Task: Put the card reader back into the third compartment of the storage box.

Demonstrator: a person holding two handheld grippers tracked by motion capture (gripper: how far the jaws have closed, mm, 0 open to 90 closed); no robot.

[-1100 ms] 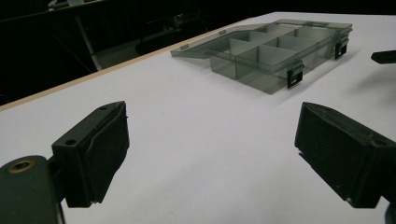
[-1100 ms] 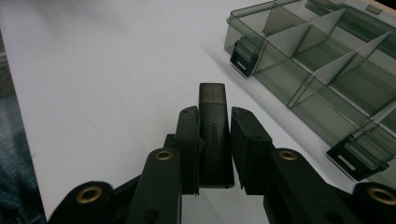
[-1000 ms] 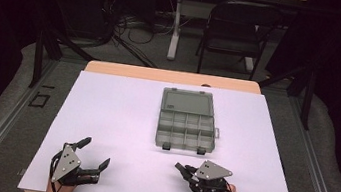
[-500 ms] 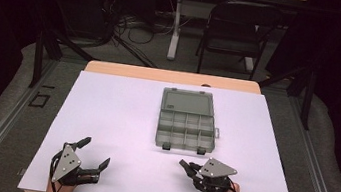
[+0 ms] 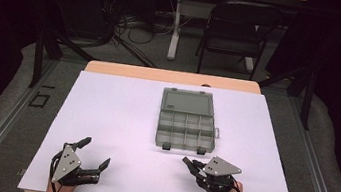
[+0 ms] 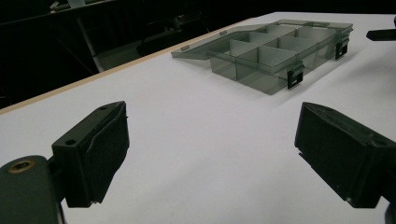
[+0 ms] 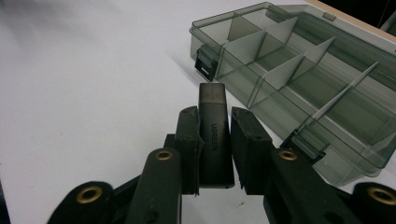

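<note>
Left gripper (image 5: 94,153): black body, two blocky black jaws with flat matte pads, a small hole near each jaw's edge. Brass-coloured ring set in the linkage arm at the lower left of the left gripper view. Grey three-cornered plate on top, dotted with dark screw holes. Thin black cable trails back along the hand.

Right gripper (image 5: 188,163): same black build, same grey plate, black cable over the wrist. Four brass-ringed pivots on its rounded black link arms in the right gripper view.

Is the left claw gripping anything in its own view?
No: the left claw has its jaws wide apart over bare white table, with the open organizer box lying farther off.
</note>
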